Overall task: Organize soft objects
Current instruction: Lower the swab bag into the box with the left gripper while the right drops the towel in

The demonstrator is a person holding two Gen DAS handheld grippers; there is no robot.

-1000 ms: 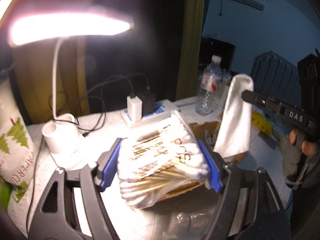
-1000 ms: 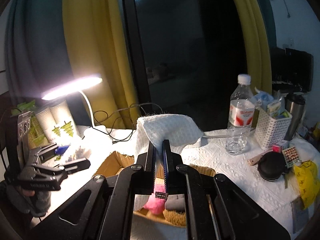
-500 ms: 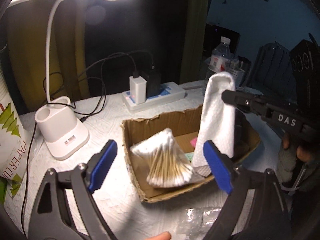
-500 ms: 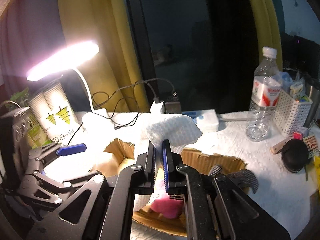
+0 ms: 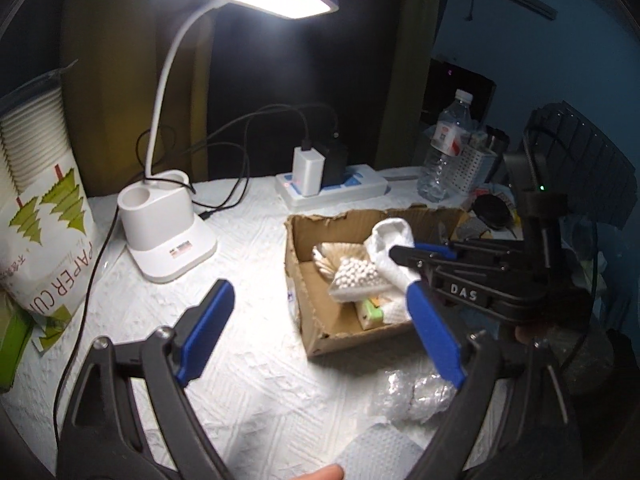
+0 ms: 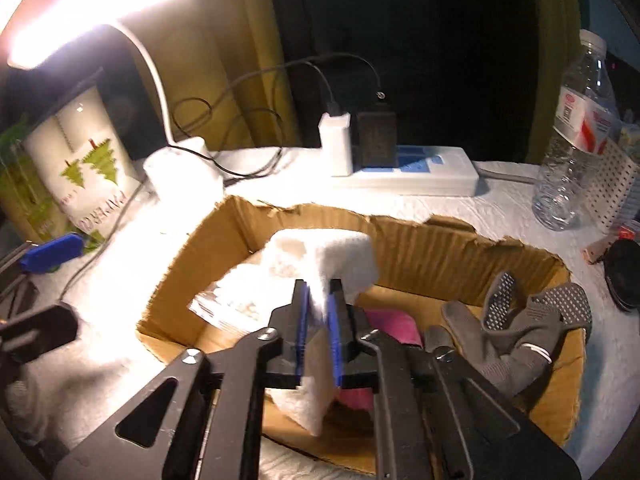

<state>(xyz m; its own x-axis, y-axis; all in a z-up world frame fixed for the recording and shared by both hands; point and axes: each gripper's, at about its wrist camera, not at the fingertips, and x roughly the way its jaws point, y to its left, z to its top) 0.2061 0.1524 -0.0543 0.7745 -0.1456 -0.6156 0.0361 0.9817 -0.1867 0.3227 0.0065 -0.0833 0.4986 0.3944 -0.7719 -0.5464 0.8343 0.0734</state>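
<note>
white cloth (image 6: 320, 256) sits folded and bulging inside the cardboard box (image 6: 420, 240), hanging down between the blue pads of the right gripper (image 6: 319, 320); jaws have just been easing apart, only a narrow gap, cloth in that gap, cannot tell if the pads press on it. Cloth looks waffle-textured, soft, glare-washed at its left side

Box contents: bag of cotton swabs (image 5: 356, 276) left of the cloth, green-and-white packet (image 5: 370, 310) at the box's near wall, pink item (image 6: 394, 322) and grey dotted gloves (image 6: 532, 320) at the box's right end. Box edges are torn and ragged

left gripper (image 5: 320, 328) hangs over the table in front of the box, jaws wide apart, nothing between them

Box stands on a table with a white textured cover (image 5: 248, 240). Behind the box: power strip (image 5: 336, 190) with two chargers. Left of the box: lit desk lamp (image 5: 168, 220), paper cup sleeve (image 5: 44, 216). Right of the box: water bottle (image 6: 576, 132), white basket (image 5: 476, 168). Crumpled clear plastic (image 5: 416, 392) in front of the box. Room is dark, yellow curtain (image 6: 240, 52) behind
</note>
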